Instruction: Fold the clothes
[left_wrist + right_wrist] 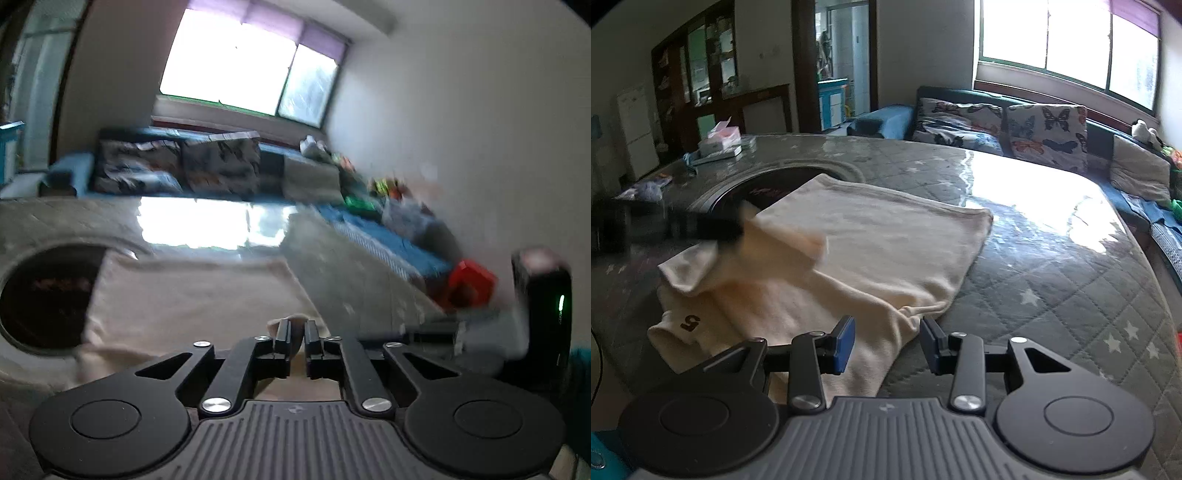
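A cream shirt (857, 243) is lying on a quilted grey table (1052, 288). The left gripper (295, 341) is pinching a fold of the cloth, lifted above the rest; blur suggests motion. To fold well, it should probably be carrying that part straight across and laying it flat. The right gripper (886, 341) is hovering low over the near hem, fingers spread, holding nothing.

Both wrist cameras look low and close across the quilted table (1052, 280) toward the sofa (1008, 122) and window (1067, 40) at 12 o'clock; the left view (229, 92) is tilted and blurred. Both share the cream garment (871, 240) (192, 295).
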